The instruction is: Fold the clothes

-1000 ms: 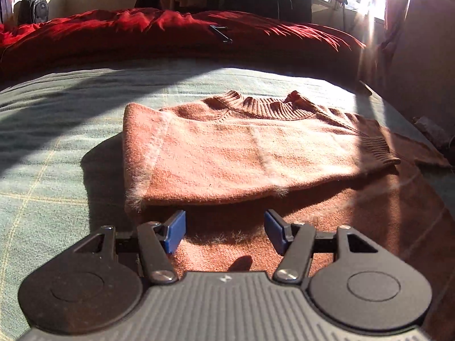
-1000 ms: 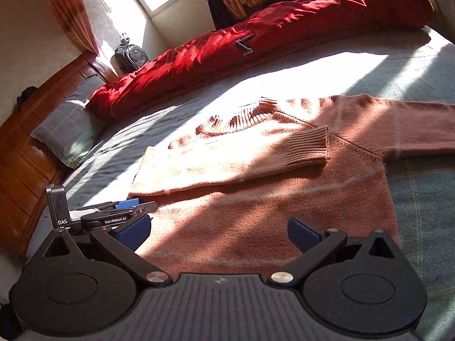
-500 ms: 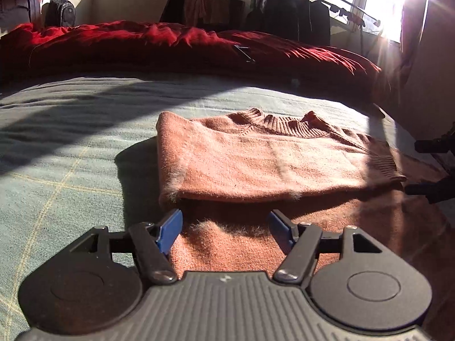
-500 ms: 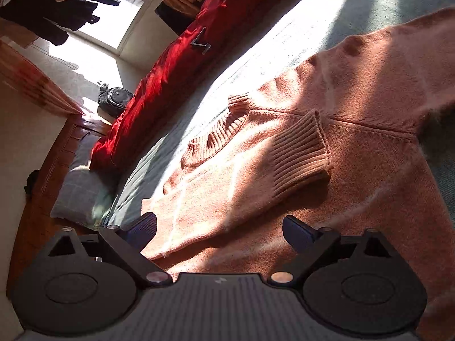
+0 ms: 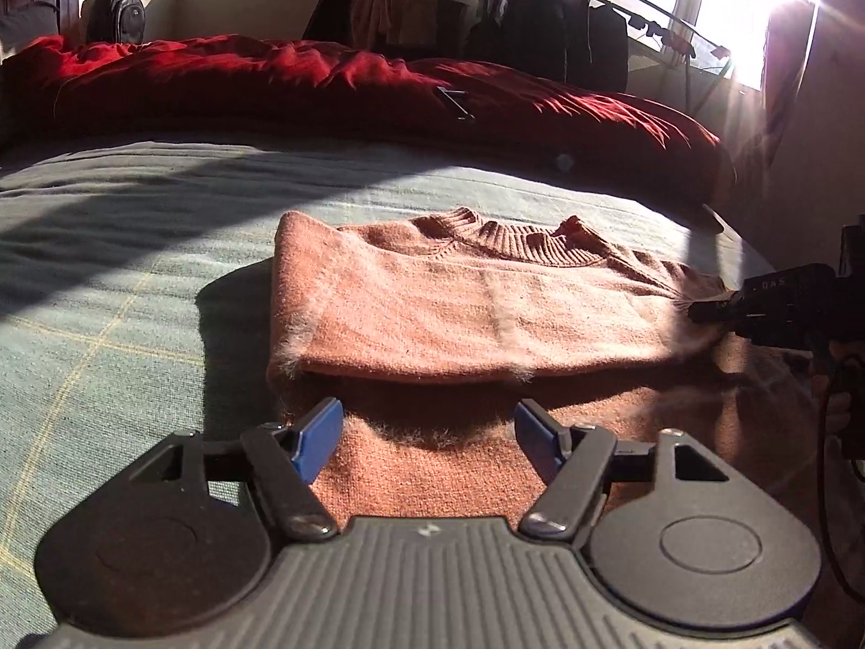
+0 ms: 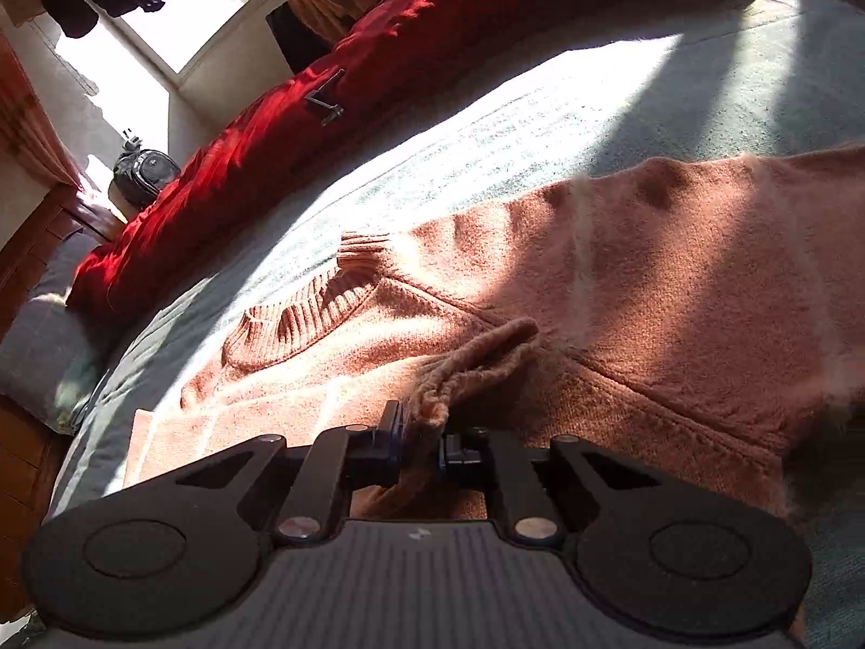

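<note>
Rust-orange fuzzy knit sweater (image 5: 465, 319) lies on our grey-green bedspread (image 5: 124, 270); our right gripper (image 6: 423, 441) is closing, pinching its ribbed cuff (image 6: 476, 362), while our left gripper (image 5: 427, 430) hovers half-open, holding nothing

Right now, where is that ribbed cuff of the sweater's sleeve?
In the right wrist view the ribbed cuff sits low centre, pinched in the closing right gripper, just right of the collar.

The only lettering I can read is "DAS", in small pale capitals on the black body of my right gripper (image 5: 697, 311), seen from the left wrist camera at the right edge. A small pale mark sits on my left gripper's (image 5: 427, 435) ribbed housing, but I cannot read it as text.
</note>
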A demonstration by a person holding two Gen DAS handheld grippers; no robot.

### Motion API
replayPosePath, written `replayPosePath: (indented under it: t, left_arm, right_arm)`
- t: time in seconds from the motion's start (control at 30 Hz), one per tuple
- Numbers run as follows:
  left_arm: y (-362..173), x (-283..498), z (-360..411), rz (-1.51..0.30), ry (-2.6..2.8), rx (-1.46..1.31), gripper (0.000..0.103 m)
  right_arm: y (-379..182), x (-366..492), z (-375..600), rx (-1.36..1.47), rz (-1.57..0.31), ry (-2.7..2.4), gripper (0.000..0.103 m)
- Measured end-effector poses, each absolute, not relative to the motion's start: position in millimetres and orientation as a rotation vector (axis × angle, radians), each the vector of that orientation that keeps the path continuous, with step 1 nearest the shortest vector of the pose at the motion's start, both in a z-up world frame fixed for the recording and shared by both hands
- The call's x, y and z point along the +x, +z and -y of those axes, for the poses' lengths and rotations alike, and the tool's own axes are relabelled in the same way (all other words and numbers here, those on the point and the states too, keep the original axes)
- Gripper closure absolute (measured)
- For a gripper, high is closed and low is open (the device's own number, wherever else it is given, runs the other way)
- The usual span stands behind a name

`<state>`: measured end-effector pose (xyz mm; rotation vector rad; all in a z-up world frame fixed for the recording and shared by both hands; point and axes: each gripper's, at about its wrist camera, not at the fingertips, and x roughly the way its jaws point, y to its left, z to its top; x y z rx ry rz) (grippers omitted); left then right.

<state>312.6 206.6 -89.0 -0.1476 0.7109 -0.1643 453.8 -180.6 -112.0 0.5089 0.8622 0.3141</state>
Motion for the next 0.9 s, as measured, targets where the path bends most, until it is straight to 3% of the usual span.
replayPosePath:
  t: [0.37,0.63,0.9]
  left_arm:
    - [-89,317,-203,-0.709,-0.202,-0.14,0.032]
    - [-93,329,-205,-0.721,-0.217,-0.146,0.032]
    - [-72,340,-210,-0.678,-0.303,-0.14,0.031]
  right_arm:
    - [-45,468,175,0.362,-0.665,0.399,0.091]
    - [-109,480,186,0.377,-0.854,0.281,0.089]
    - [-110,457,196,0.433,-0.843,0.28,0.089]
